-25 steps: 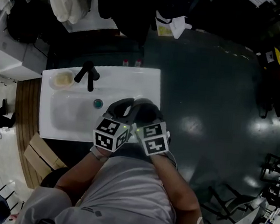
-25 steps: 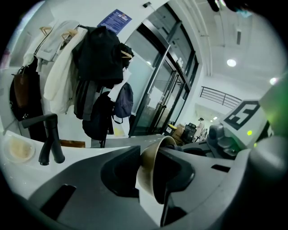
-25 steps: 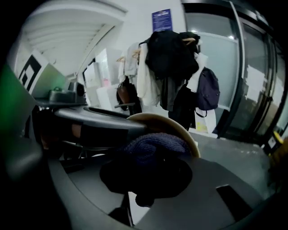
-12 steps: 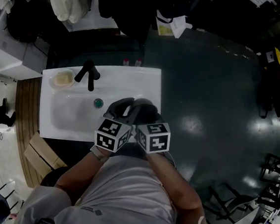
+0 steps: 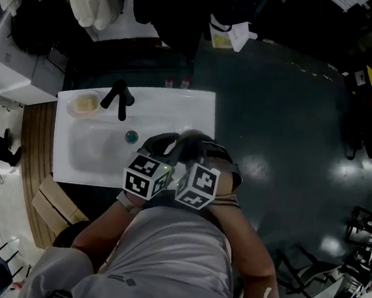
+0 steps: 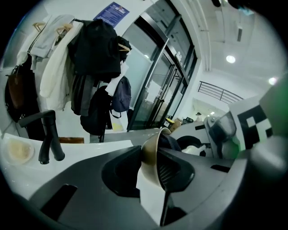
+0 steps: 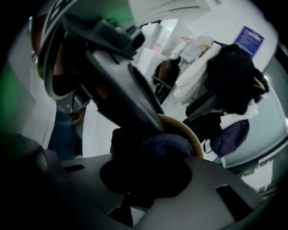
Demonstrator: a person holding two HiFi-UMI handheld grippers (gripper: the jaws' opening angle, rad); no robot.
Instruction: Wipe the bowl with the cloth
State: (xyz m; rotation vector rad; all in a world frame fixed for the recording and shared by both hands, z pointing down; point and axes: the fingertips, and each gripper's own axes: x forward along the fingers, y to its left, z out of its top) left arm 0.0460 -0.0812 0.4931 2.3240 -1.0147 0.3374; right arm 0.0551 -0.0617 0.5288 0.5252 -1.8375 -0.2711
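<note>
Workplace wash corner, white sink (image 5: 177, 108), black tap (image 5: 120, 97), hung coats (image 6: 51, 67) and backpacks (image 6: 96, 42), glass doors (image 6: 155, 90)

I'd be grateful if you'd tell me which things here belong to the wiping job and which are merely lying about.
In use: bowl, clamped in left gripper; cloth, held in right gripper.

Lying about: faucet, small dish, hanging coats, backpack.
</note>
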